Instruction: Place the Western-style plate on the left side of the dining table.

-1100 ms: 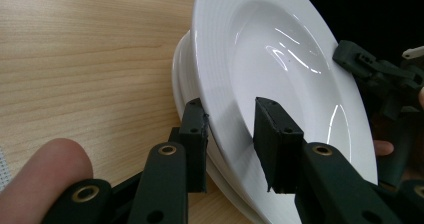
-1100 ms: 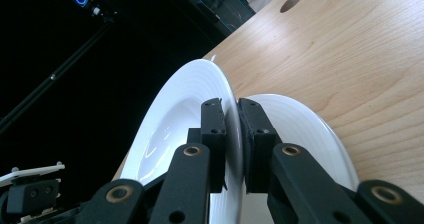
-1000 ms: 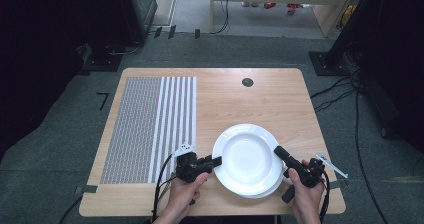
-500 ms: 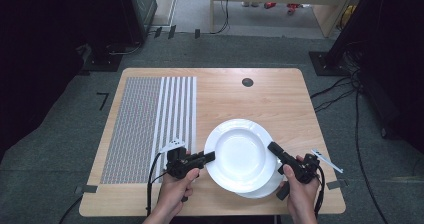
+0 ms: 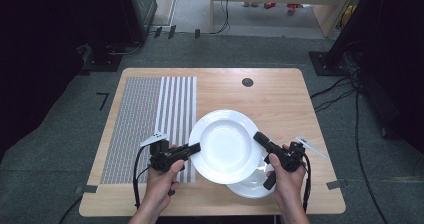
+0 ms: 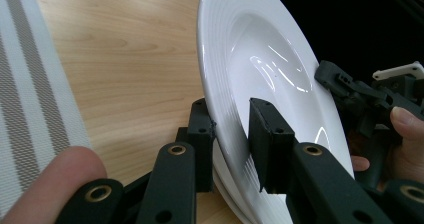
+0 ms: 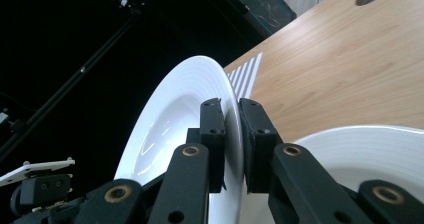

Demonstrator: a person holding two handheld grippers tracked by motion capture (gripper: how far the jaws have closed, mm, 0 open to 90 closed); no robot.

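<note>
Both tongs, left gripper [image 5: 194, 147] and right gripper [image 5: 259, 137], pinch opposite rims of our stiff, slippery, breakable white plate [image 5: 226, 145] between them.

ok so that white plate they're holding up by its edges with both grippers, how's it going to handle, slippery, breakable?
The top plate looks glazed, with bright glare on it, so its rim could slip between the hard black fingers. It seems stiff, probably ceramic, so likely heavy for its size and apt to chip if dropped on the lower plate or wooden table.
</note>
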